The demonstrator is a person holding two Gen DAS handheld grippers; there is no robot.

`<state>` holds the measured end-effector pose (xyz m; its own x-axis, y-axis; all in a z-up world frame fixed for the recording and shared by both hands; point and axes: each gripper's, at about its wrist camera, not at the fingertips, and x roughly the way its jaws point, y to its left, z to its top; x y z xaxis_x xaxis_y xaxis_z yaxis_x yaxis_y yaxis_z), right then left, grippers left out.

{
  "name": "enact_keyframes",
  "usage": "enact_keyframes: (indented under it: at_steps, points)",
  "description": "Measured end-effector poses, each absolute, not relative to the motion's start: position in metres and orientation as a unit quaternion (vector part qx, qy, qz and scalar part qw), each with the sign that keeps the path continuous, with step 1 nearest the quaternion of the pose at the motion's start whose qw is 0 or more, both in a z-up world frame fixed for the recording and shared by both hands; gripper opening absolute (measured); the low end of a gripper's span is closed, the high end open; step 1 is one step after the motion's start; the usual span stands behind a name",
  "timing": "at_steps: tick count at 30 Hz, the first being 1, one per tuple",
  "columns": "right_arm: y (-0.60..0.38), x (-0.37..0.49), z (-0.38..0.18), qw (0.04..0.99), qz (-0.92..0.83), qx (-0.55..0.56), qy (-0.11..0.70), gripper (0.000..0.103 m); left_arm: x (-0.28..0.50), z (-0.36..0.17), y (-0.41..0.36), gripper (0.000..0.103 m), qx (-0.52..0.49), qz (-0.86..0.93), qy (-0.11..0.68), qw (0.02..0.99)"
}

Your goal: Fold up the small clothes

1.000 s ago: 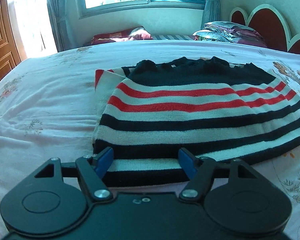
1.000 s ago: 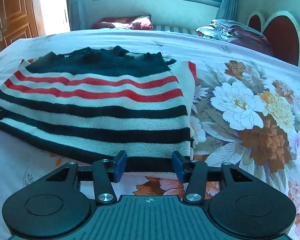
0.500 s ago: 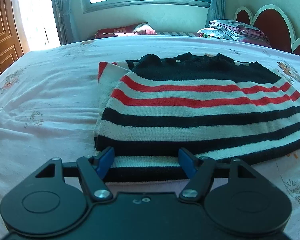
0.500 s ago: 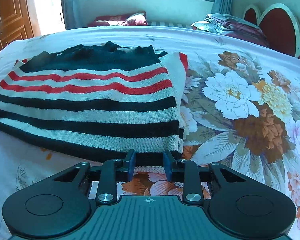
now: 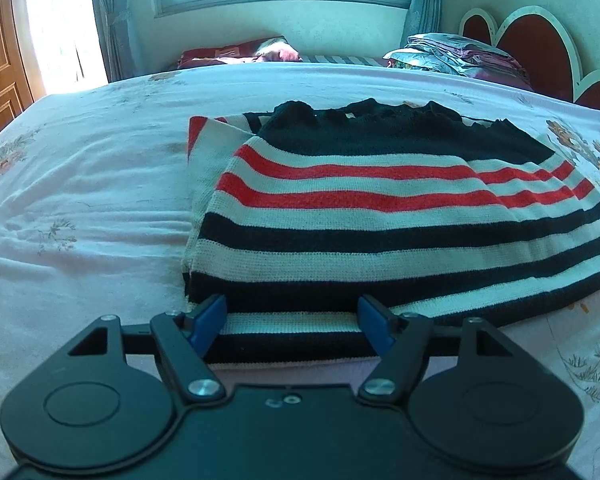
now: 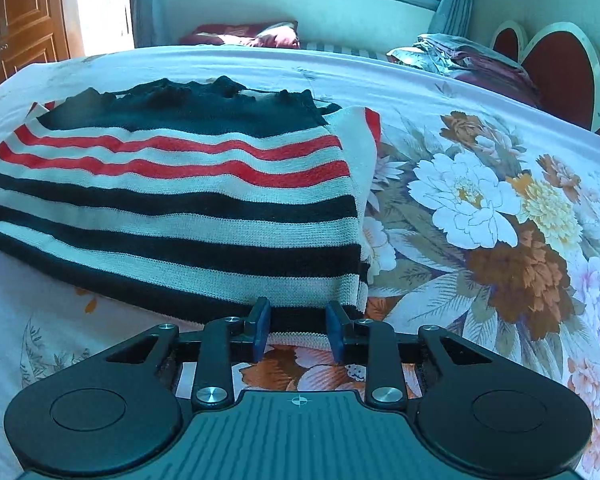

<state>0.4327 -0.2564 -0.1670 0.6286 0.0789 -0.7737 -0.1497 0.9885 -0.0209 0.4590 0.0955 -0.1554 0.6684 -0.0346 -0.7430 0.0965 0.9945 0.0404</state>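
Bed [image 5: 80, 184] under floral sheet; folded striped sweater [image 5: 380, 216] lies flat on it; left gripper [image 5: 292, 322] spread wide at sweater's near hem, left corner; right gripper [image 6: 298, 330] narrowed, hem edge between pads, pinch uncertain

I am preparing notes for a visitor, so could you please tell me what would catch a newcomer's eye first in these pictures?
The striped sweater, in bold red, black and white bands, lies folded in the middle of the bed. The large flower print spreads over the bedspread to the sweater's right. In the foreground, the left gripper and right gripper sit at the sweater's near hem.
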Motion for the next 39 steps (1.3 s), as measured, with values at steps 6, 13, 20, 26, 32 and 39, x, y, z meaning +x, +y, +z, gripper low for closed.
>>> enact_keyframes:
  at_steps: [6,13,20,26,32,39]
  points:
    - [-0.260,0.395,-0.127,0.934,0.073,-0.009,0.351,0.063,0.403,-0.129,0.116,0.092,-0.044,0.027,0.342,0.938]
    - [-0.255,0.379,-0.125,0.929,0.101,0.086,0.346,0.002,0.382,-0.149,0.147,0.049,-0.234,0.043,0.353,0.905]
    - [-0.215,0.421,-0.119,0.919,0.140,0.088,0.357,0.002,0.409,-0.180,0.167,0.061,-0.385,0.037,0.322,0.864]
    - [-0.174,0.473,-0.128,0.911,0.156,0.088,0.371,0.002,0.434,-0.194,0.171,0.056,-0.425,0.038,0.278,0.861]
    - [-0.145,0.514,-0.137,0.903,0.167,0.078,0.389,0.002,0.454,-0.199,0.173,0.055,-0.450,0.042,0.257,0.854]
    - [-0.133,0.530,-0.146,0.899,0.173,0.075,0.396,0.002,0.461,-0.178,0.178,0.015,-0.450,0.016,0.250,0.857]
